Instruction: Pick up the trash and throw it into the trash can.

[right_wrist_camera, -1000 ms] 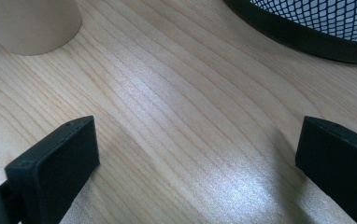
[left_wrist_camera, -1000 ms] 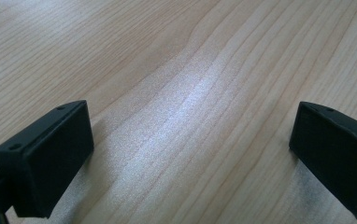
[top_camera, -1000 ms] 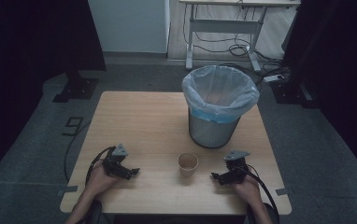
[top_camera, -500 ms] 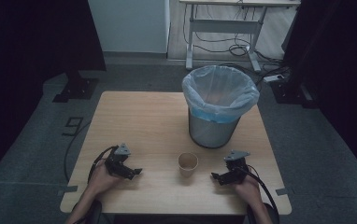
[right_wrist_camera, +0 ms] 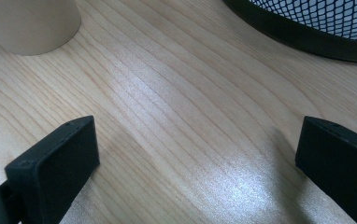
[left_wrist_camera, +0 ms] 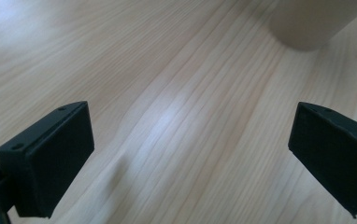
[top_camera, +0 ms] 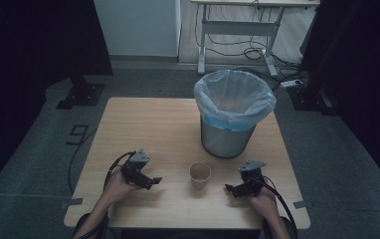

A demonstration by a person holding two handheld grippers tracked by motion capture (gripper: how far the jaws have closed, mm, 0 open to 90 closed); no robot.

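Paper cup (top_camera: 200, 174) upright on the wooden table (top_camera: 143, 124), lower middle of the high view, between the two tools and apart from both; top right corner of the left gripper view (left_wrist_camera: 314, 21), top left corner of the right gripper view (right_wrist_camera: 29, 23). Left gripper (top_camera: 152, 180) at lower left of centre, low over the wood, jaws spread wide with bare table between them, pointing toward the cup. Lined mesh bin (top_camera: 233, 112) just behind the cup, upper right of centre, its black base rim along the top right of the right gripper view (right_wrist_camera: 303, 39). Right gripper (top_camera: 229, 188) at lower right, likewise spread and holding nothing. Probably the approach step: nothing grasped yet. Next move likely calls for sliding one tool in until its jaws straddle the cup wall, closing gently so as not to crush the paper, then lifting clear of the bin rim.
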